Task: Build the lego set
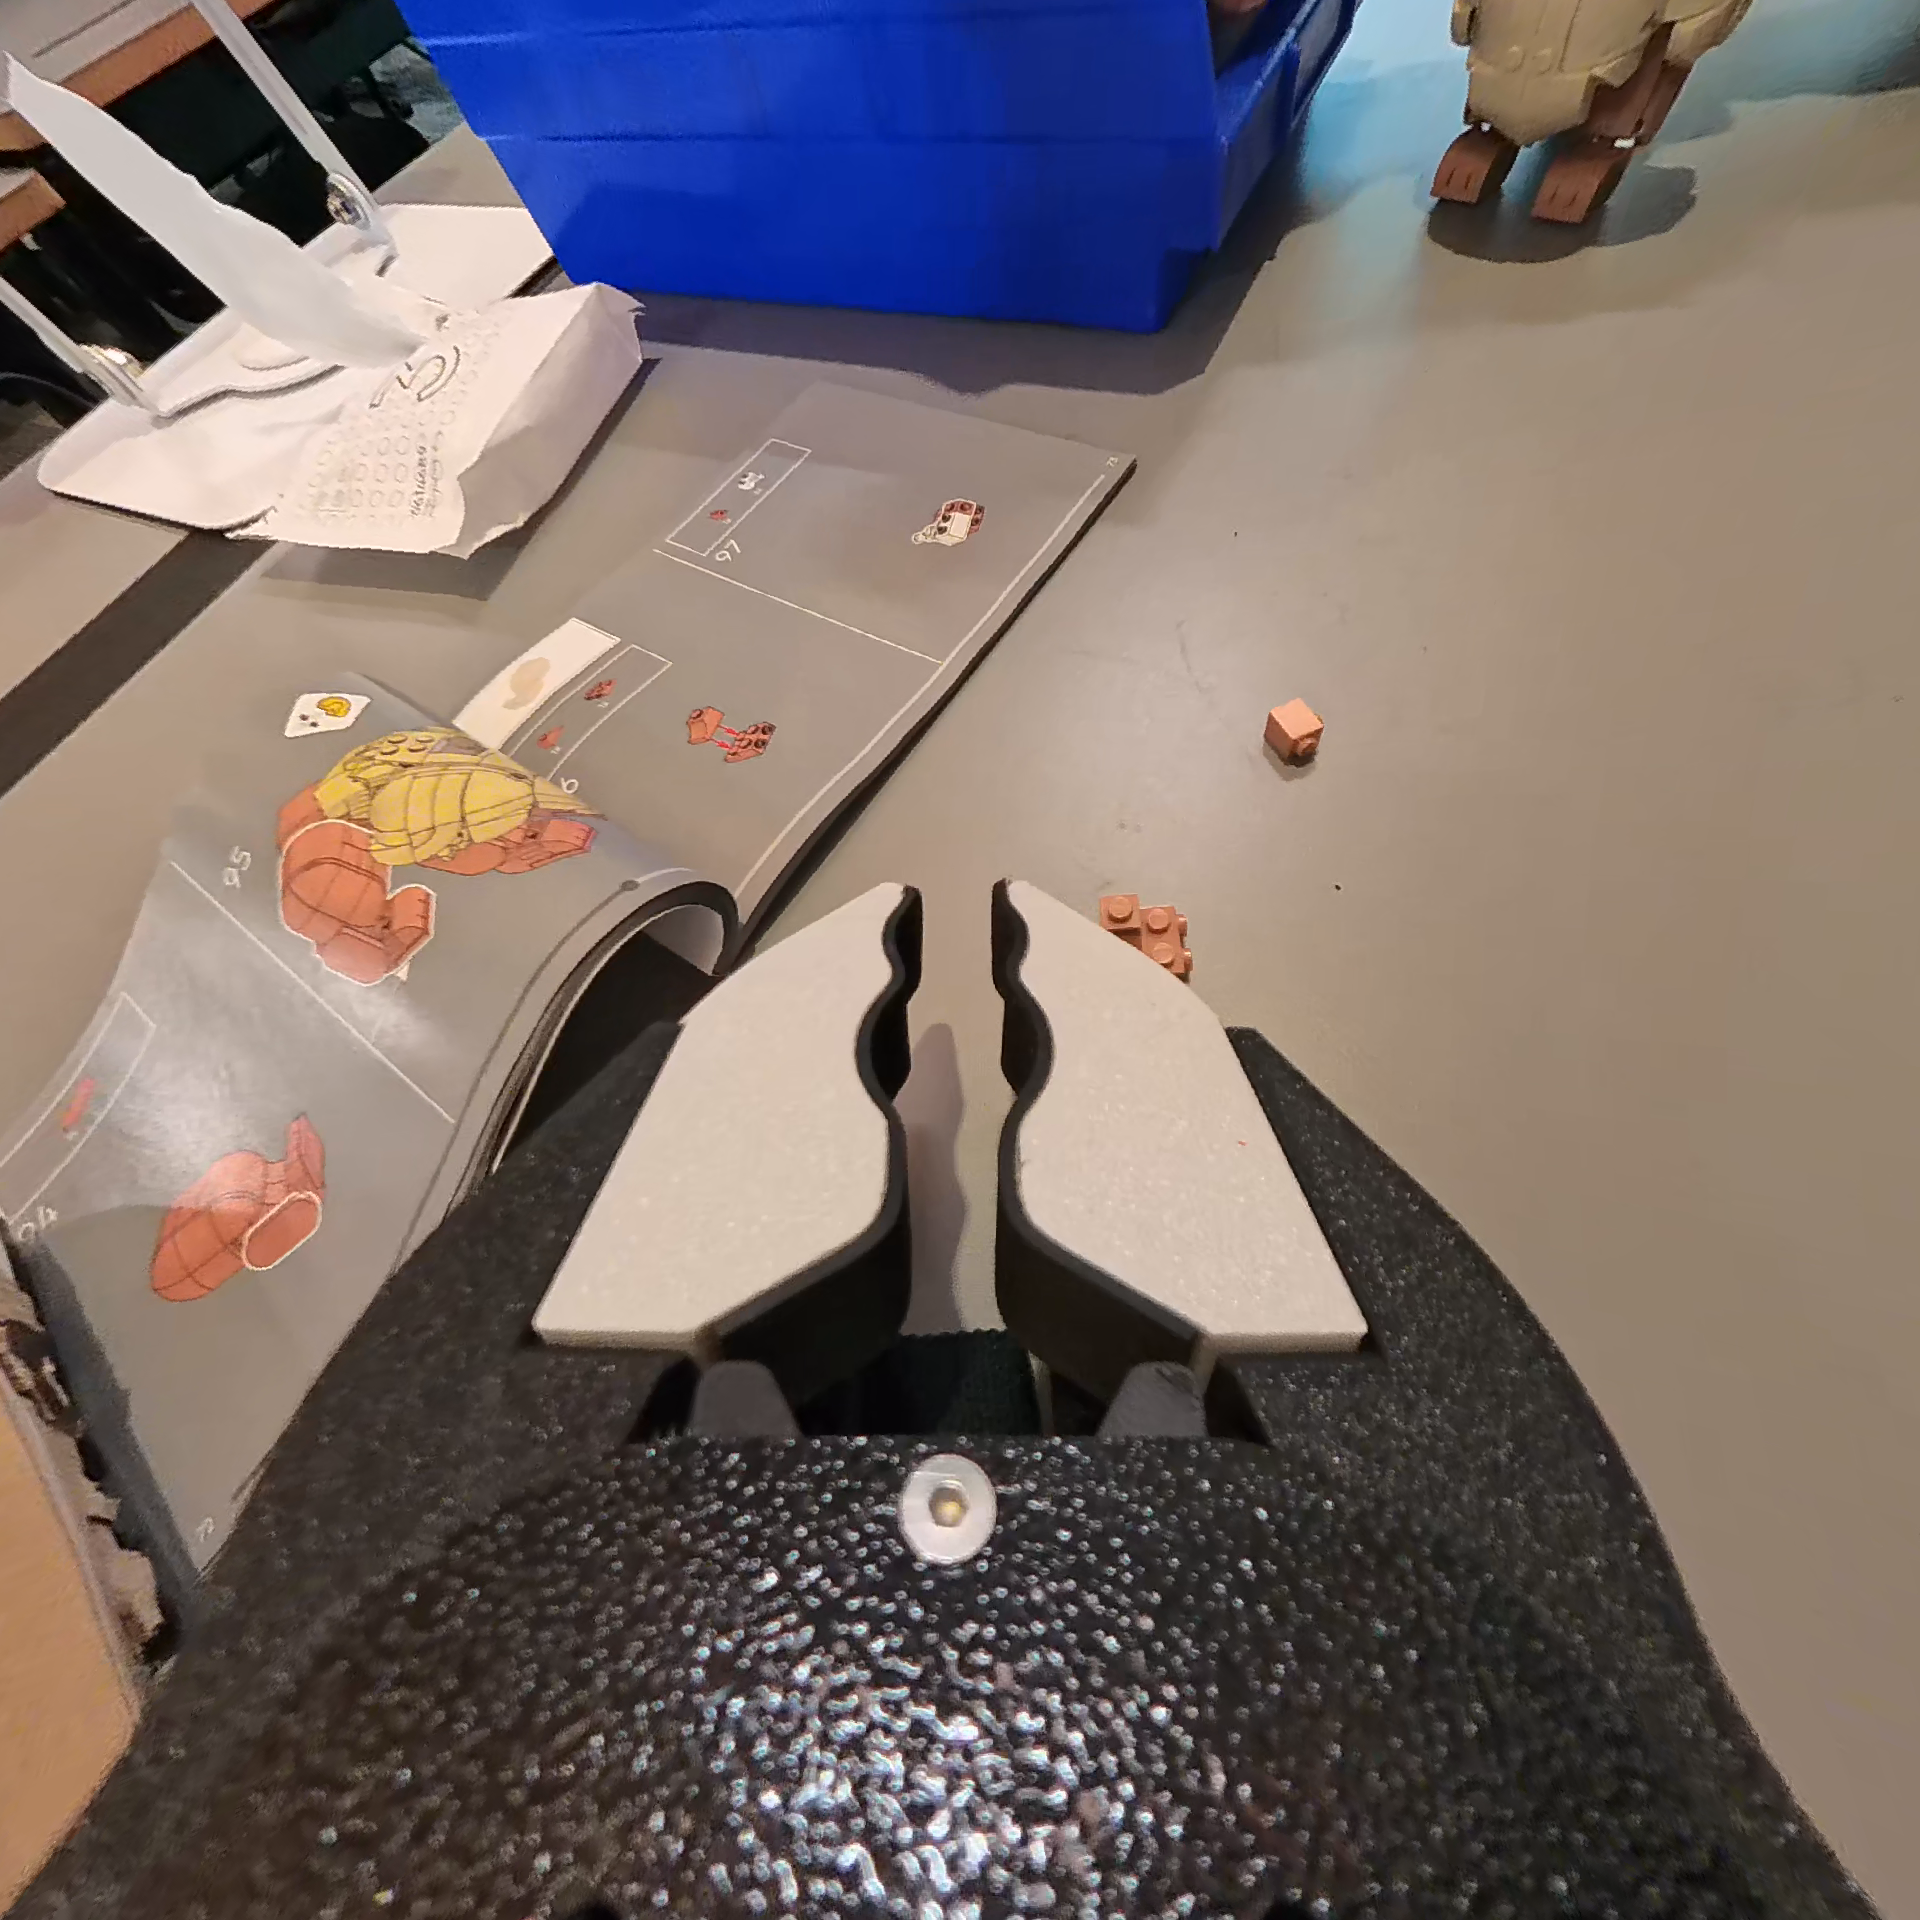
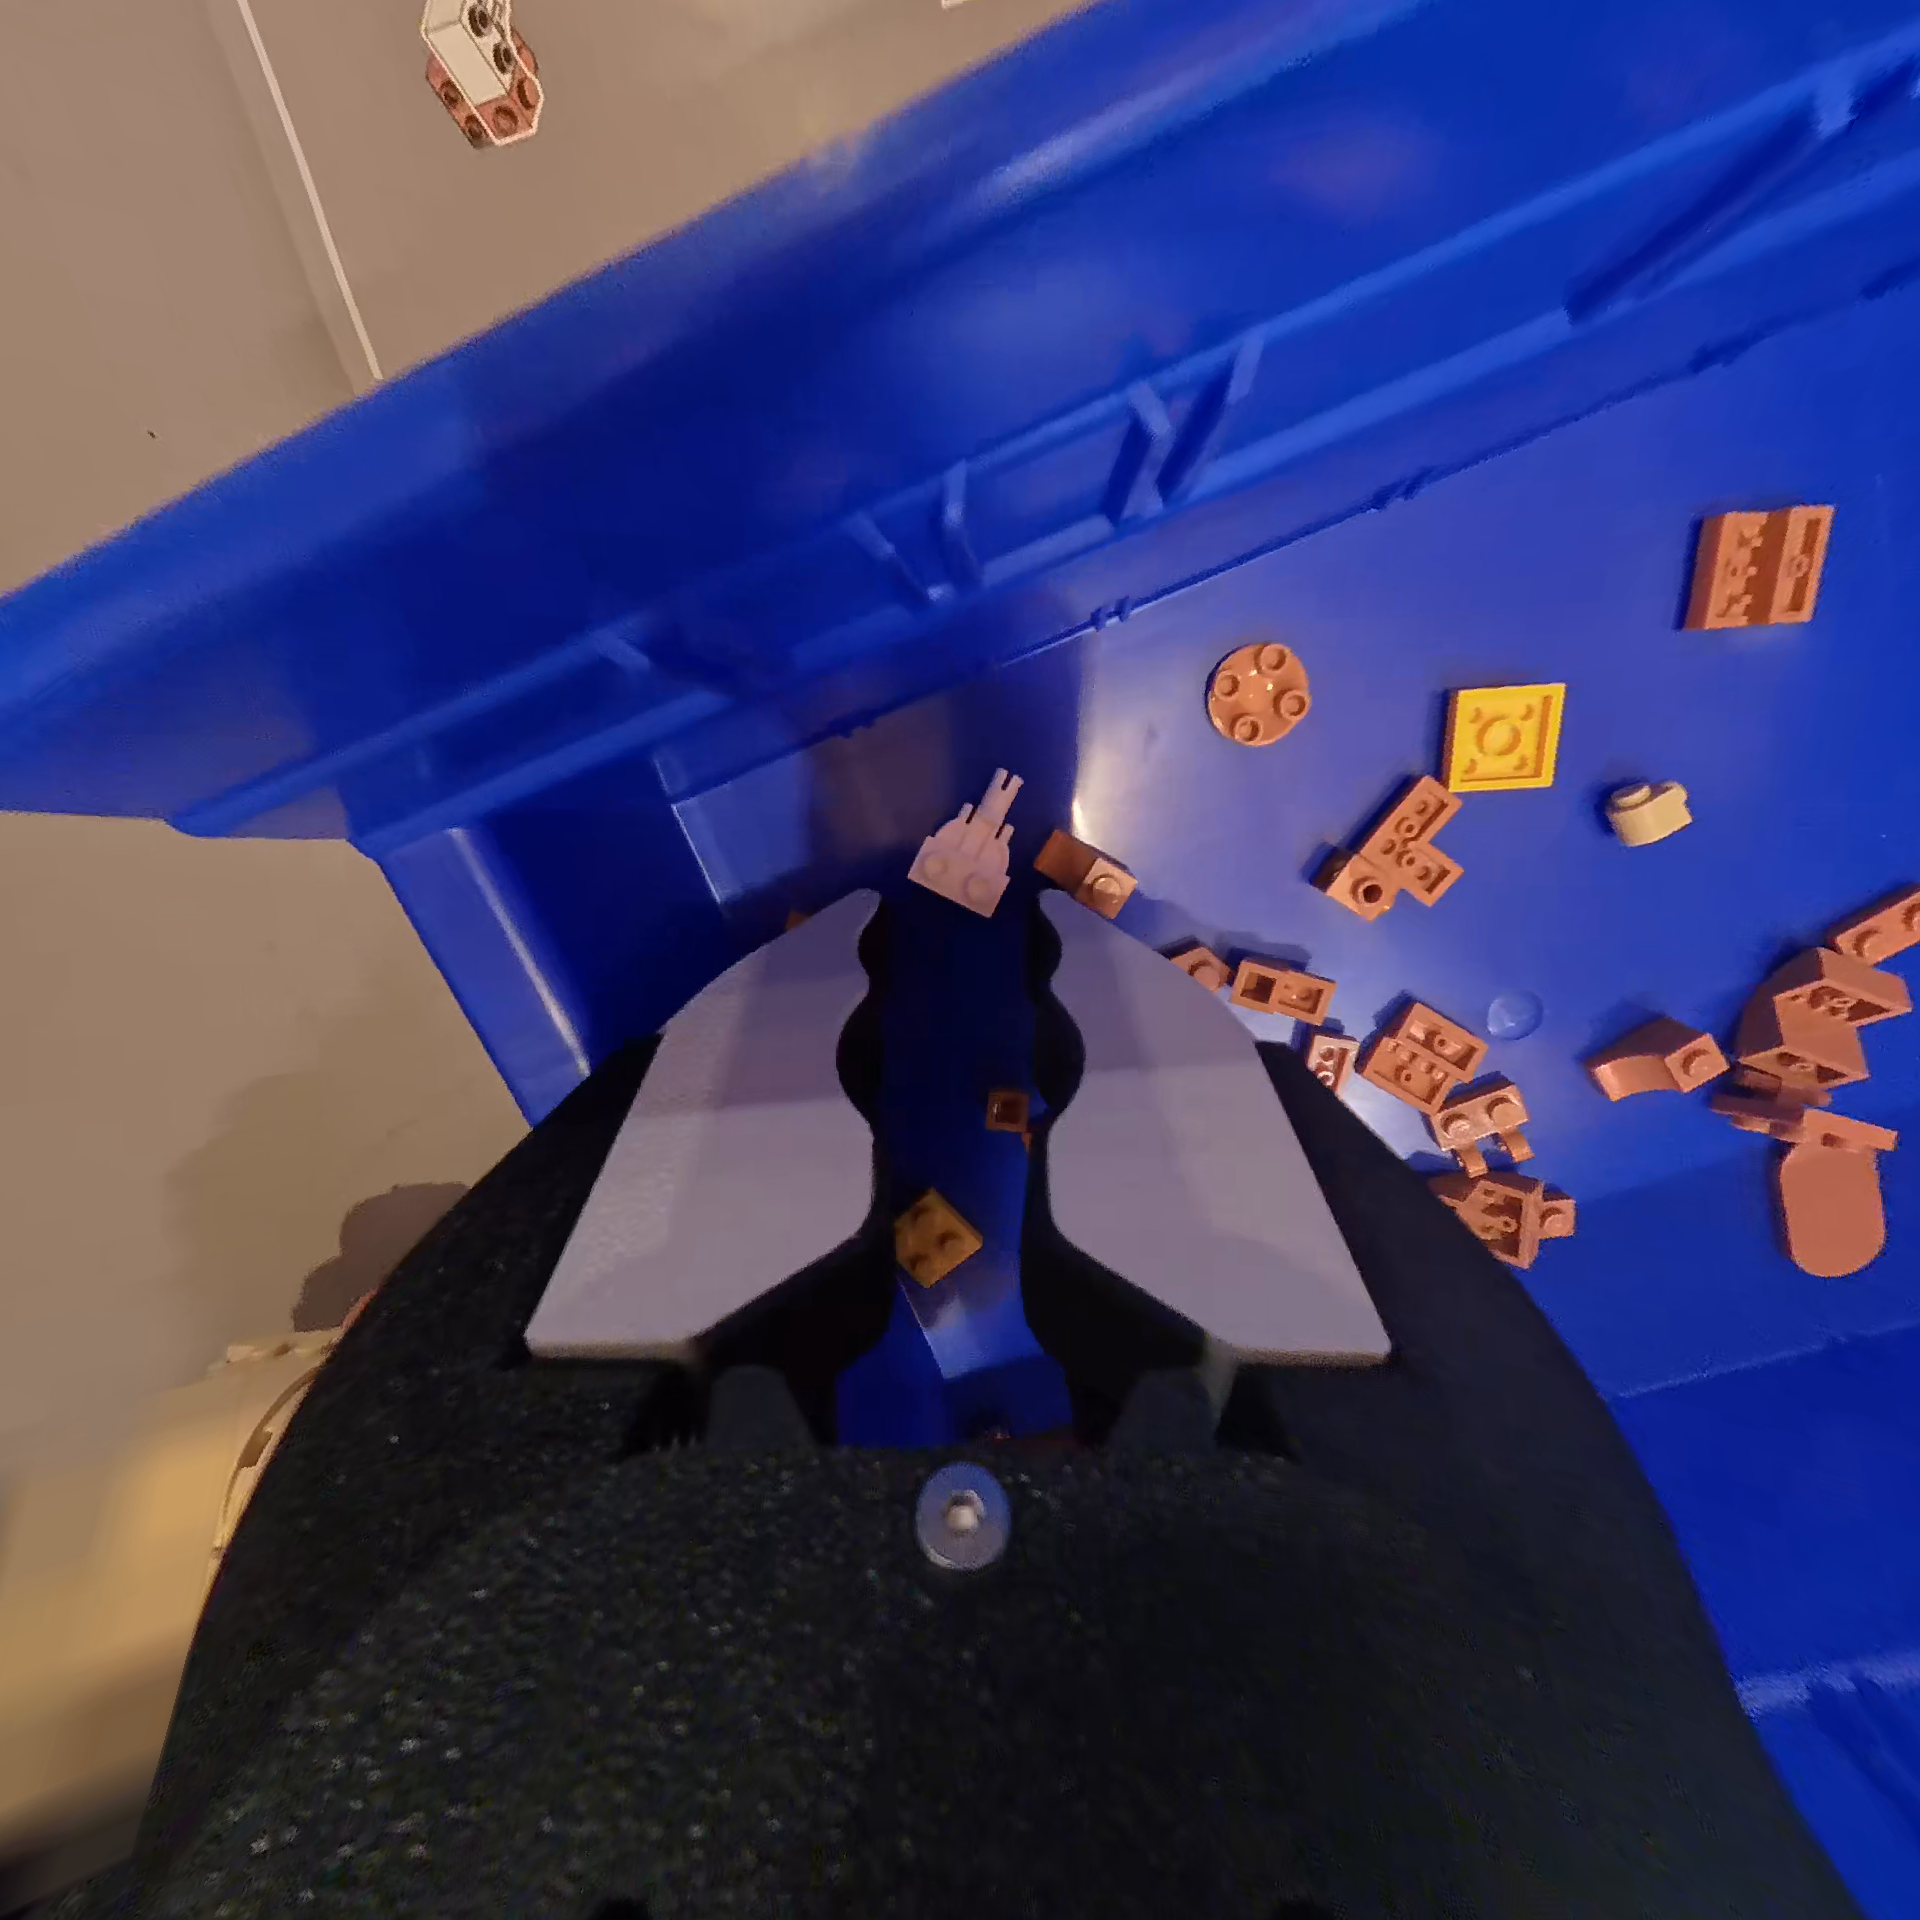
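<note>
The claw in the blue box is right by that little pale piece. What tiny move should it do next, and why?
Probably nudge the right gripper forward a little, so its fingers come to either side of the pale brick. The fingers stand apart with nothing between them, and that brick lies on the blue bin floor just past the fingertips, so closing now would likely catch only its near edge.
</note>
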### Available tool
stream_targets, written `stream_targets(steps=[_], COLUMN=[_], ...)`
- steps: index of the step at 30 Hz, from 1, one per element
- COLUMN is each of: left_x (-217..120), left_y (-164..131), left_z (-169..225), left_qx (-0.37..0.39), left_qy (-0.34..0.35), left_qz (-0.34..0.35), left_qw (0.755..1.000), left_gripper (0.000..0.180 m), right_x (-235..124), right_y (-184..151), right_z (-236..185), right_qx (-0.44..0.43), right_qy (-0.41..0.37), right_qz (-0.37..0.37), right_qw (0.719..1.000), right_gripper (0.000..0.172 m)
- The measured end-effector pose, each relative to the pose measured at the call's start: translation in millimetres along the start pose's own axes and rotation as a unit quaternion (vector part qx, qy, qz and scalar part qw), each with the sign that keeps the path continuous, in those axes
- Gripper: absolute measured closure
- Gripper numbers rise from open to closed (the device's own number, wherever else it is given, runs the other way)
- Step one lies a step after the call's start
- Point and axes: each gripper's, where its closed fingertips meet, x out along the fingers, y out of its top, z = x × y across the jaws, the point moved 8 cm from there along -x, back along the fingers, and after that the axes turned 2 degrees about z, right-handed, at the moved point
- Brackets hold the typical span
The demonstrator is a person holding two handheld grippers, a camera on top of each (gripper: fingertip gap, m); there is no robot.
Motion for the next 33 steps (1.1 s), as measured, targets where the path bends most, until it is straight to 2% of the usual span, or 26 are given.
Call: stream_targets(steps=[11, 17, 20, 23, 28, 33], left_x=[1.1, 2.5, 2.1, 1.5, 0.3, 0.2], left_y=[-0.5, -1.0, -0.9, -0.7, -0.3, -1.7], left_z=[-5.5, -6.0, -5.6, -4.8, -1.8, 3.4], left_qx=[-0.022, -0.022, -0.020, -0.015, -0.002, 0.008], left_qy=[0.005, 0.007, 0.008, 0.009, 0.009, -0.011], left_qz=[-0.005, -0.012, -0.010, -0.007, -0.003, -0.013], left_qw=[1.000, 1.000, 1.000, 1.000, 1.000, 1.000], left_gripper=[0.168, 0.168, 0.169, 0.169, 0.169, 0.168], right_x=[-10.4, -3.4, 1.7, 1.5, -32.2, -77.1], right_y=[-4.0, 2.6, 3.8, 4.7, 7.3, 16.6], right_z=[2.9, -0.5, -0.4, -1.4, -15.0, -68.0], right_qx=[0.007, 0.018, 0.011, -0.003, -0.009, -0.051], right_qy=[0.004, -0.010, -0.025, -0.040, -0.054, -0.060], right_qz=[0.036, 0.031, 0.009, -0.001, 0.036, 0.092], right_qw=[0.999, 0.999, 1.000, 0.999, 0.998, 0.993], right_gripper=[0.148, 0.145, 0.154, 0.154, 0.154, 0.154])
